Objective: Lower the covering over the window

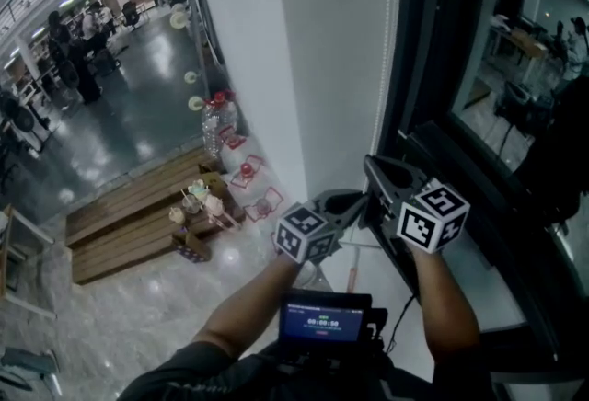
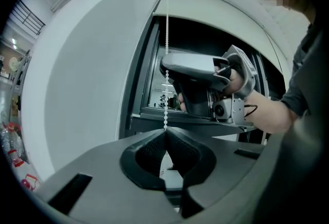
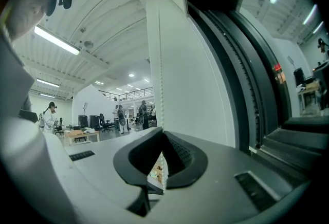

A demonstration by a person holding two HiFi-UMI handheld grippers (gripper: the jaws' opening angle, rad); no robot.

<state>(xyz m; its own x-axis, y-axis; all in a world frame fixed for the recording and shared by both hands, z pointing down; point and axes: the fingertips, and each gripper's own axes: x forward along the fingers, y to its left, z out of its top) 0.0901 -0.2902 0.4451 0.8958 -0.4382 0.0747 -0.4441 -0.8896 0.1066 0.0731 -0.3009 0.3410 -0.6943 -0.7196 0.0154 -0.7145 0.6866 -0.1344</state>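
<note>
Bead chain (image 1: 392, 40) of the window covering hangs in the head view down the edge of the white wall (image 1: 322, 50), just beside the dark window frame (image 1: 419, 68). Both grippers reach it from below. The left gripper (image 1: 361, 204) points in from the left, and the right gripper (image 1: 372, 166) comes in just above it. Each one's marker cube sits close to the person's wrist. A small screen (image 1: 324, 316) glows at the bottom edge. Off to the left, water bottles (image 1: 219, 121) stand by a low wooden platform (image 1: 138, 220) on the floor.

In the left gripper view, the bead chain (image 2: 166, 48) drops straight down in front of the dark window (image 2: 205, 43). It ends in the tip of the left gripper (image 2: 165, 131), whose jaws are together and clamped on it. Higher up, the right gripper (image 2: 165, 65) sits on the same chain, carried by a hand (image 2: 267, 114).

In the right gripper view, the bead chain (image 3: 154, 63) runs down the white wall into the right gripper (image 3: 161, 133). Its jaws are pressed together on the chain, which shows again in the gap below the tips. The window frame (image 3: 241, 89) rises on the right. Far behind on the left, people stand near a table (image 3: 82, 136).
</note>
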